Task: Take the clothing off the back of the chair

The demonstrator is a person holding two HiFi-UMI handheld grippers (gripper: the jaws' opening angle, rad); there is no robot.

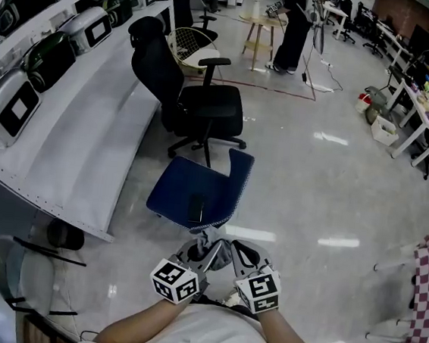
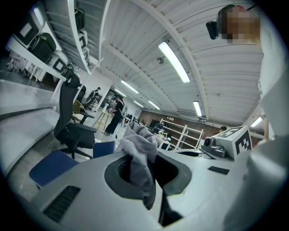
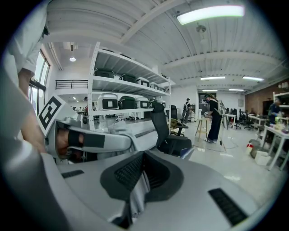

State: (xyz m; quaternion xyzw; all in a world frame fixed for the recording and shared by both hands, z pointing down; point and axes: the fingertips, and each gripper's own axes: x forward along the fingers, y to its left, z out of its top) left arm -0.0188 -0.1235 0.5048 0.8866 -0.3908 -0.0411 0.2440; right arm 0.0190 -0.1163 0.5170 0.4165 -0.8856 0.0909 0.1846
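pinching grey garment (image 2: 141, 144), left tongs (image 2: 145, 173) and right tongs (image 3: 137, 180) both clamped on it, mostly hidden

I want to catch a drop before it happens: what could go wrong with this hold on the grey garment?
The right gripper pinches only a thin edge of the grey garment, so a tug could pull it free. The left gripper holds a bunched fold; the cloth may slide out and drop towards the blue chair in front.
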